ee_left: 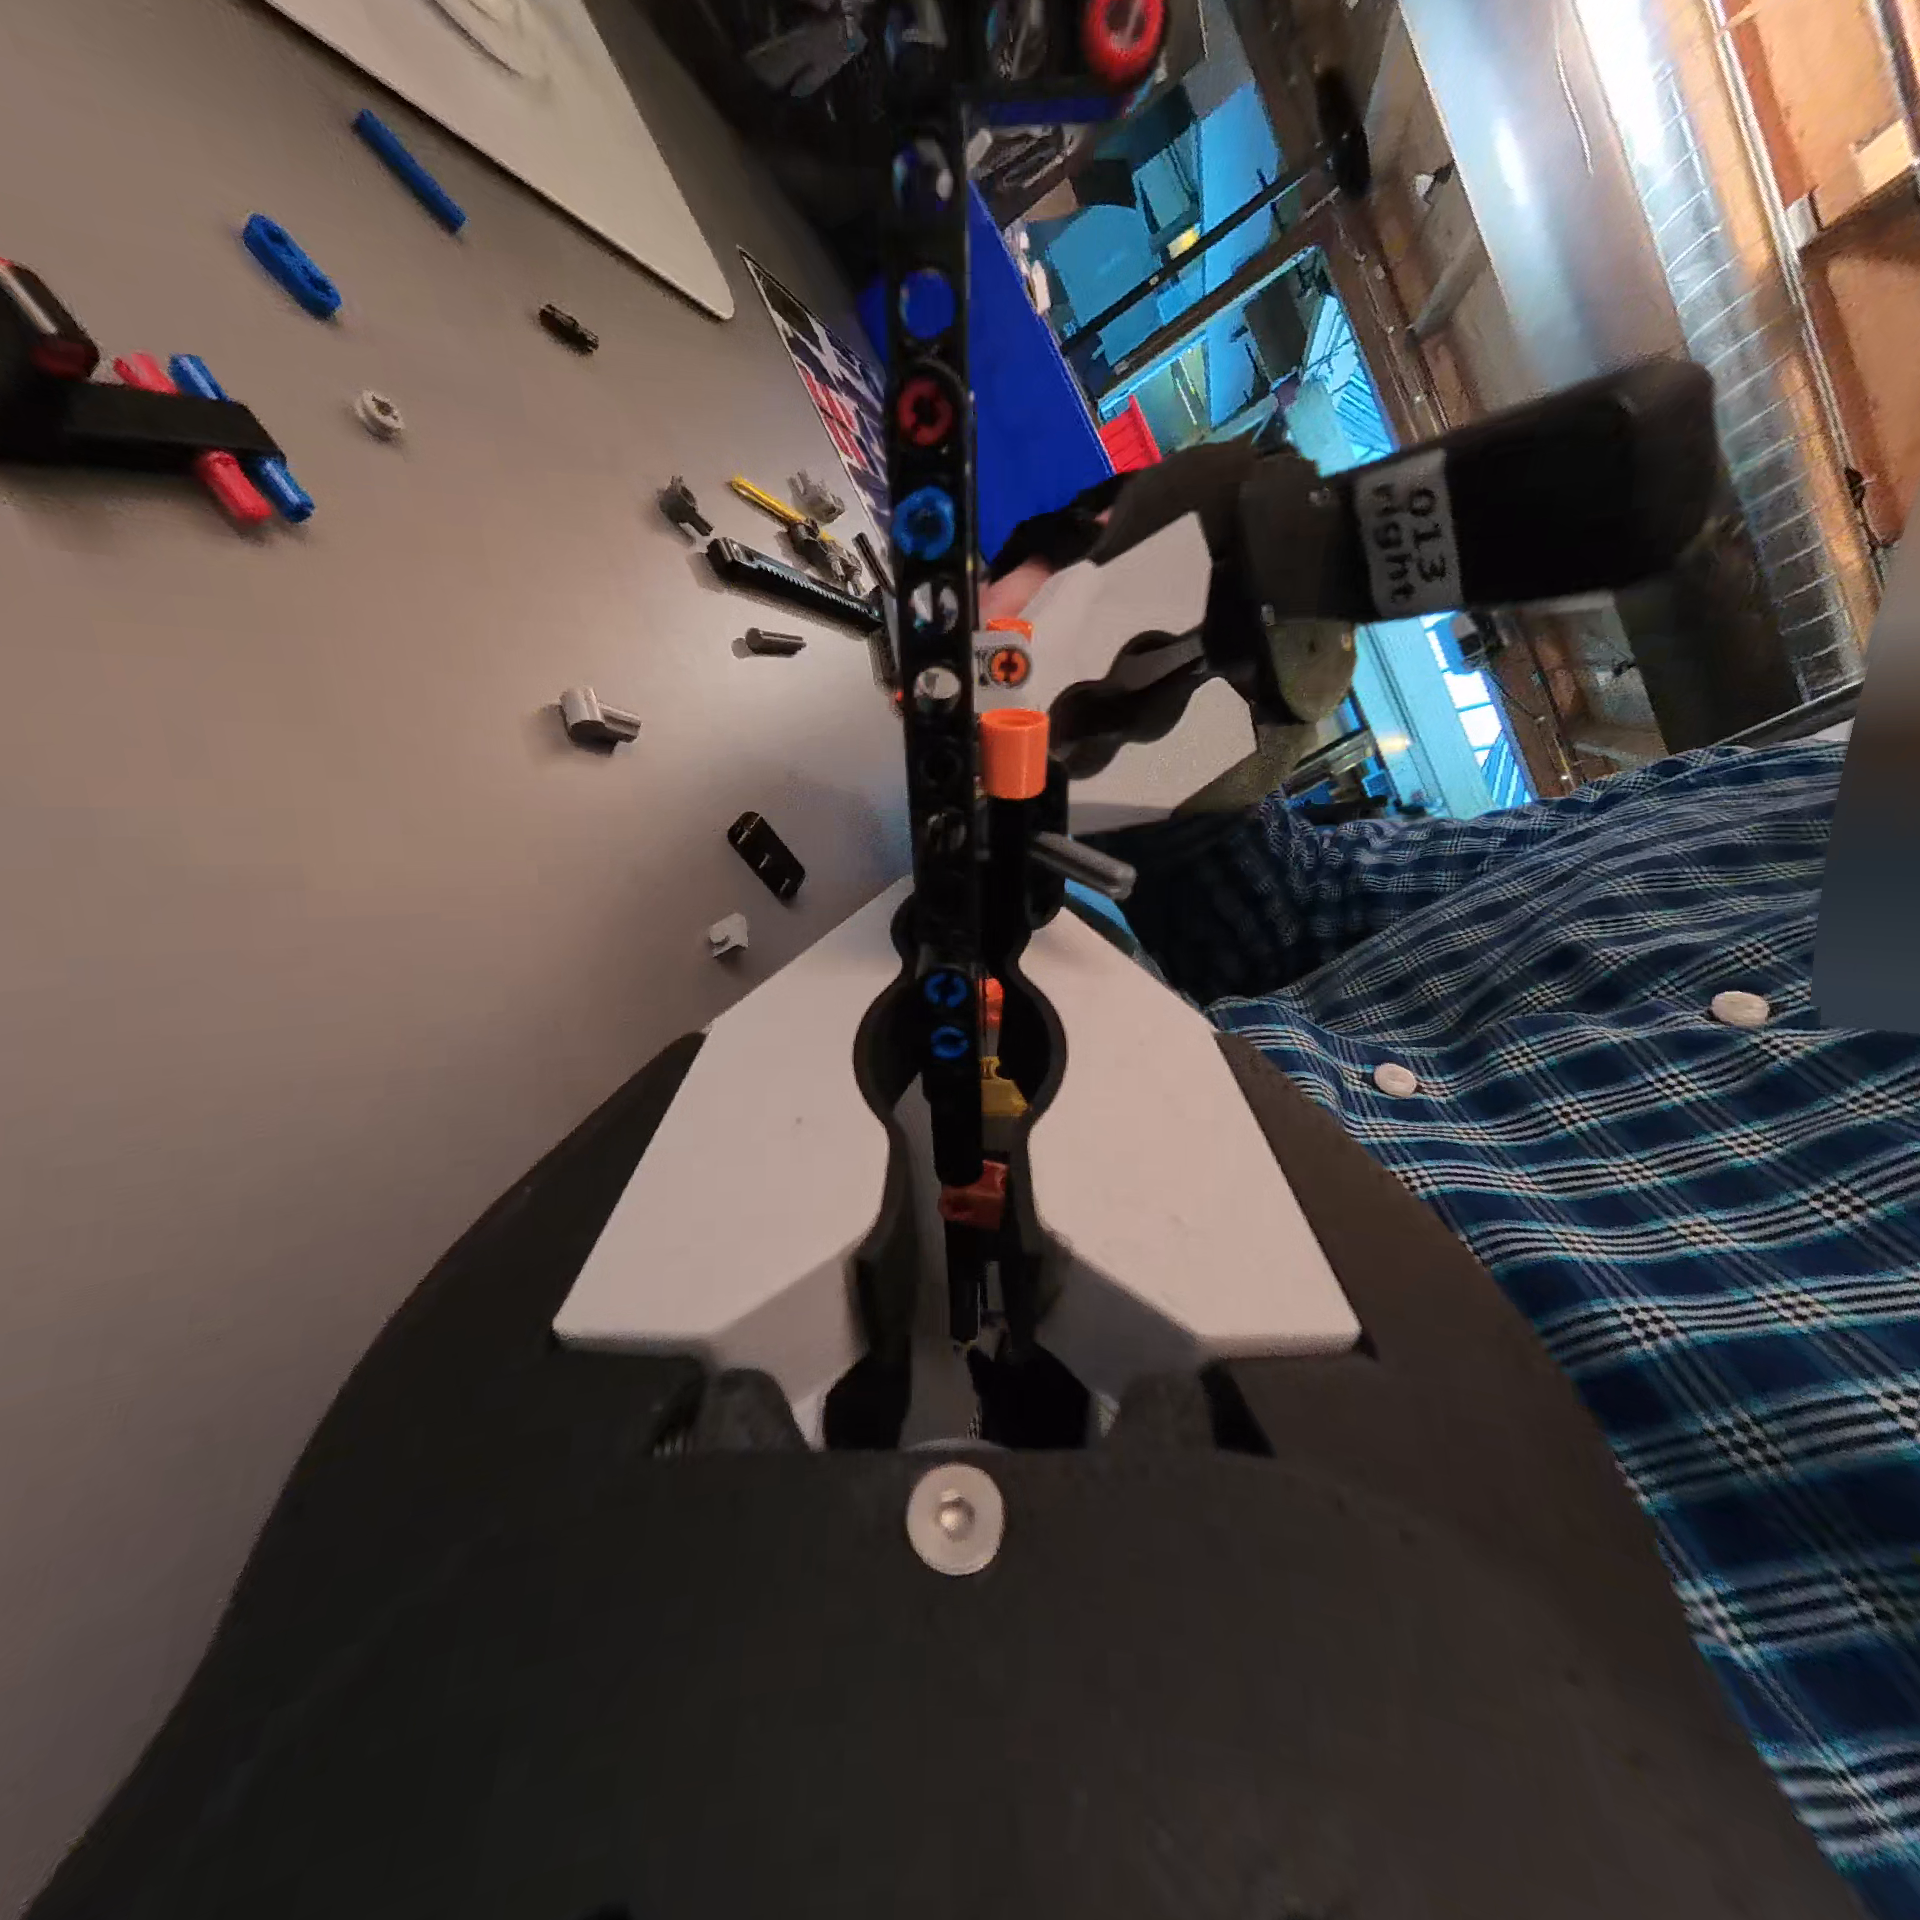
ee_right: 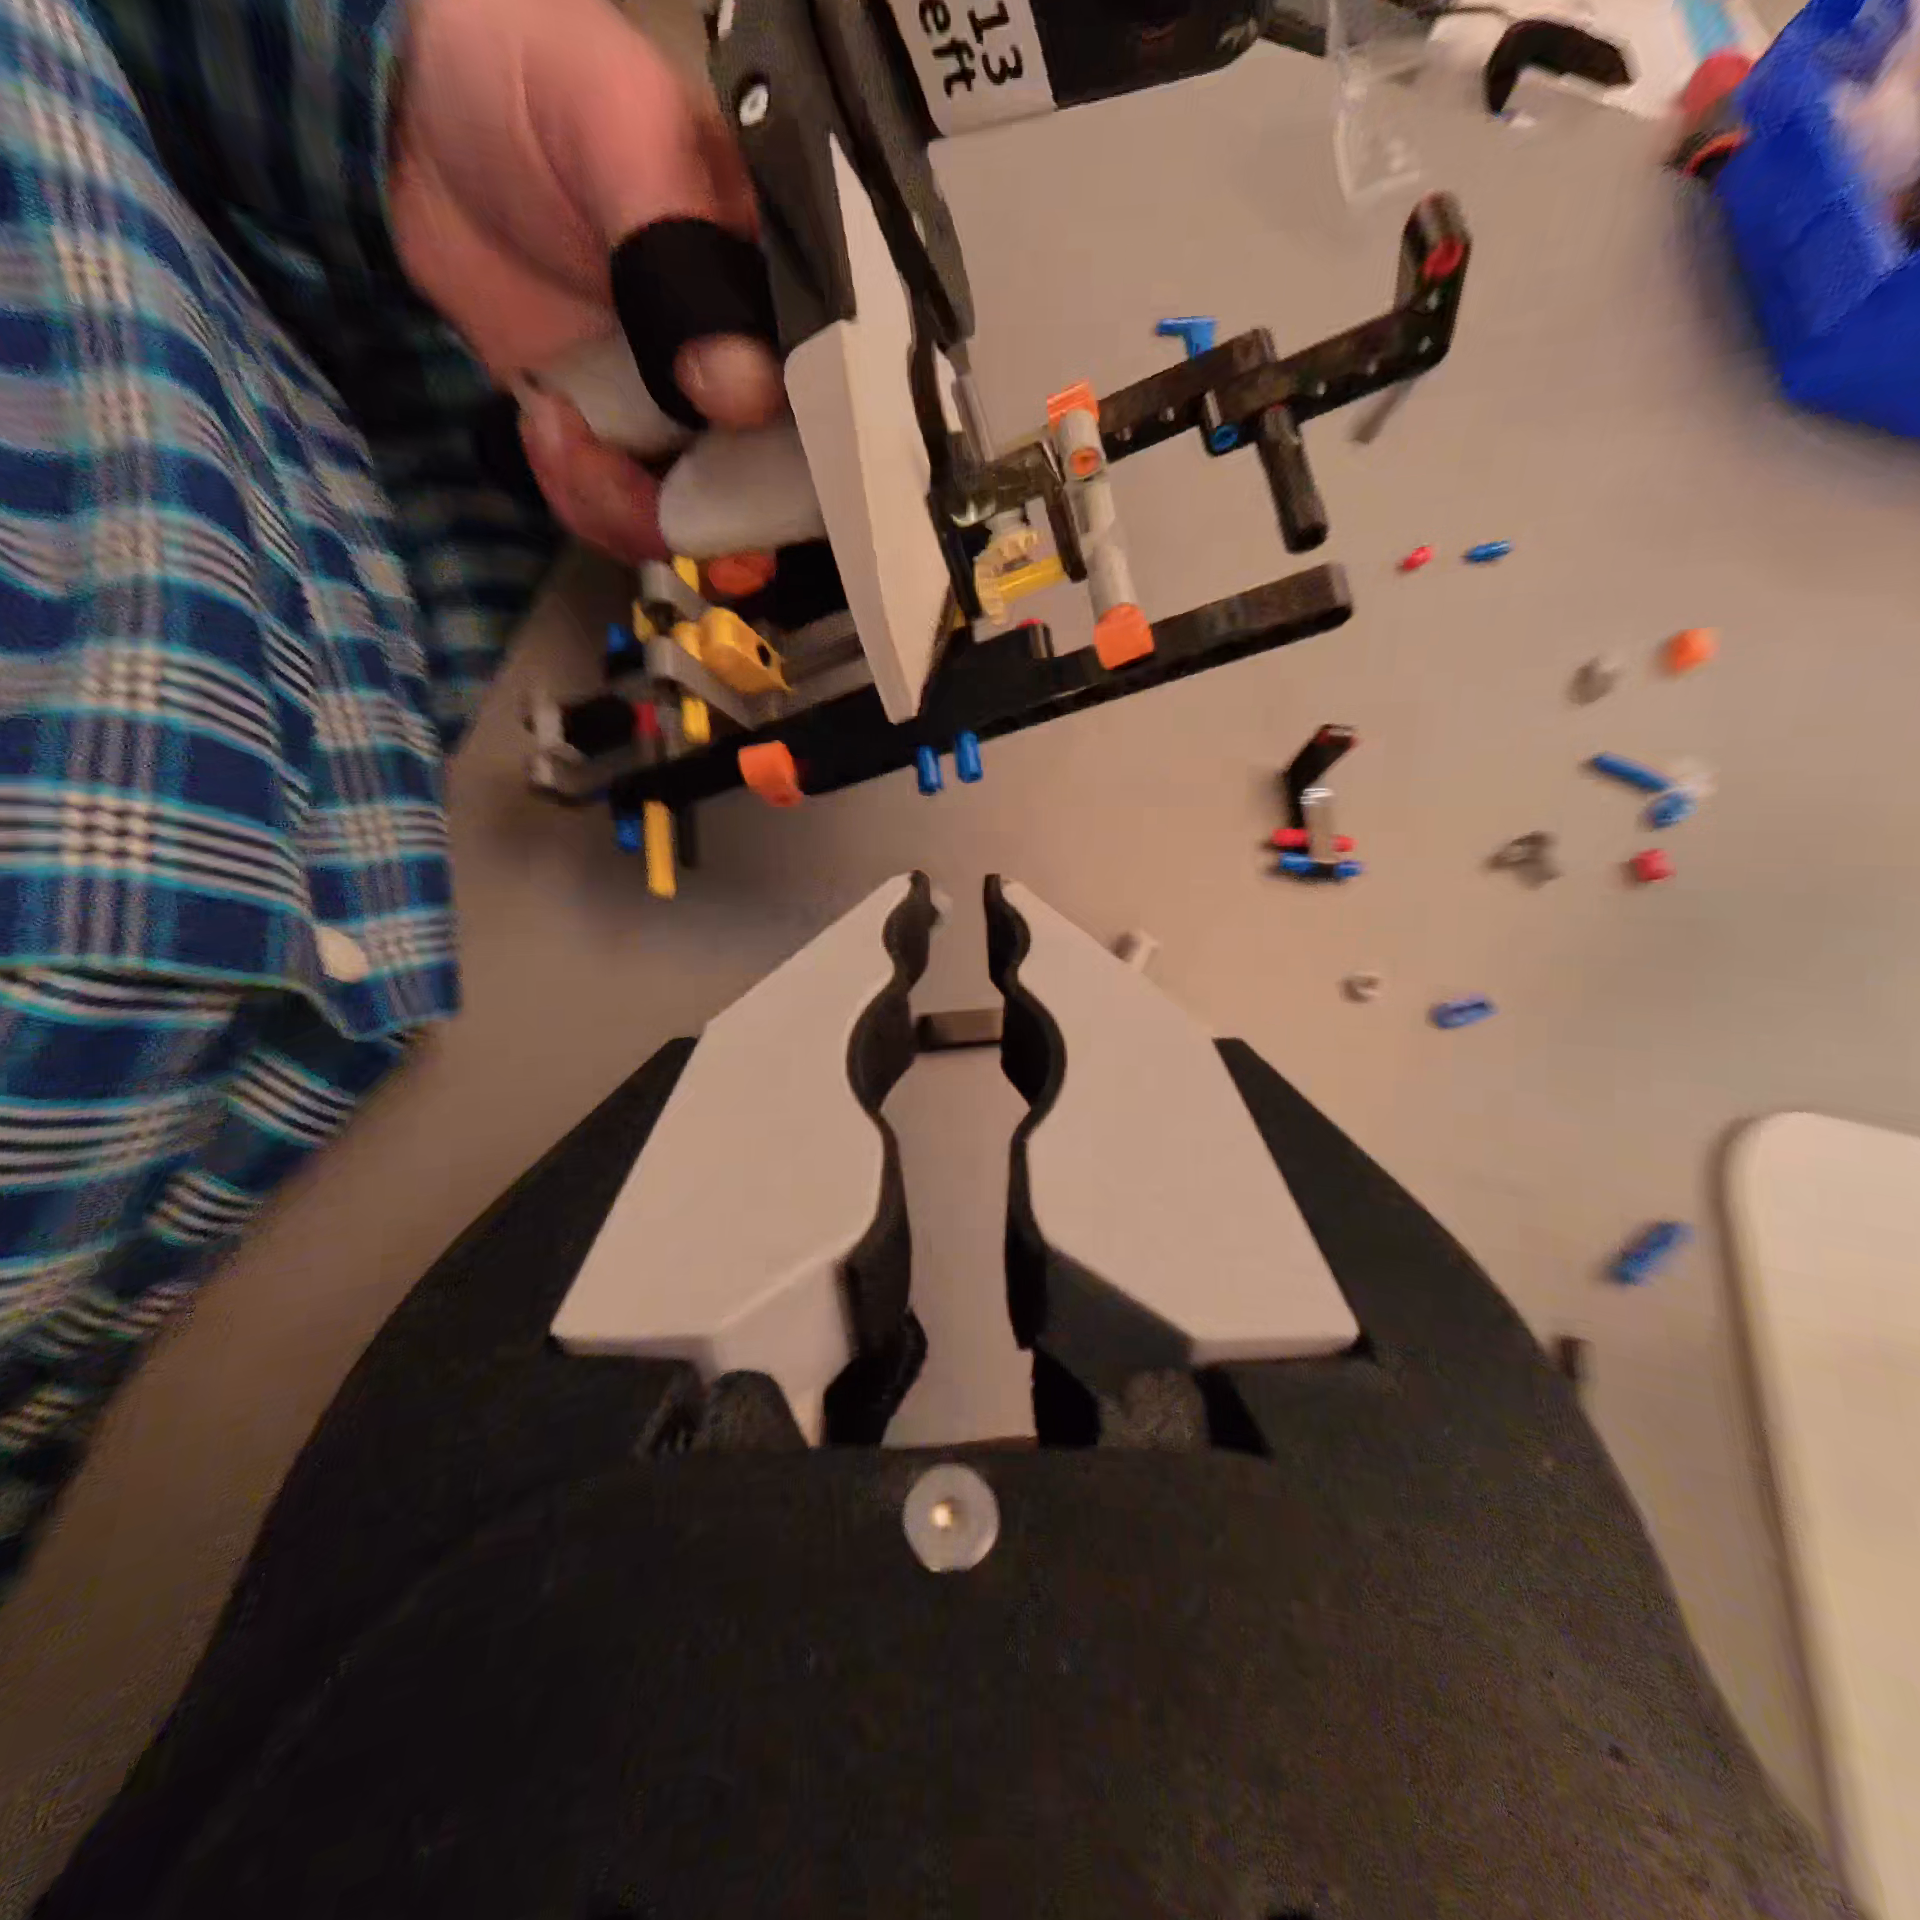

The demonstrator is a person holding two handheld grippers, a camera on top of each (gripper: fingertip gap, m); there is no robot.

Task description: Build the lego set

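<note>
My left gripper (ee_left: pixel 961 925) is shut on the lego assembly (ee_left: pixel 935 540), a long black beam with blue and red pins and an orange bush (ee_left: pixel 1013 750), held up off the table. In the right wrist view the left gripper (ee_right: pixel 925 540) grips this assembly (ee_right: pixel 1164 623), a black frame with orange, yellow and grey parts. My right gripper (ee_right: pixel 951 896) is empty, its fingers a small gap apart, tips just short of the frame's two blue pins (ee_right: pixel 948 767). It shows in the left wrist view (ee_left: pixel 1091 675) beside the orange bush.
Loose blue and red pins (ee_right: pixel 1460 1010), grey connectors and a small black sub-assembly (ee_right: pixel 1314 810) lie on the grey table (ee_right: pixel 1195 1039). A white sheet (ee_right: pixel 1839 1455) is at the right, a blue bin (ee_right: pixel 1818 260) farther back. A person's plaid shirt (ee_right: pixel 187 727) is at the left.
</note>
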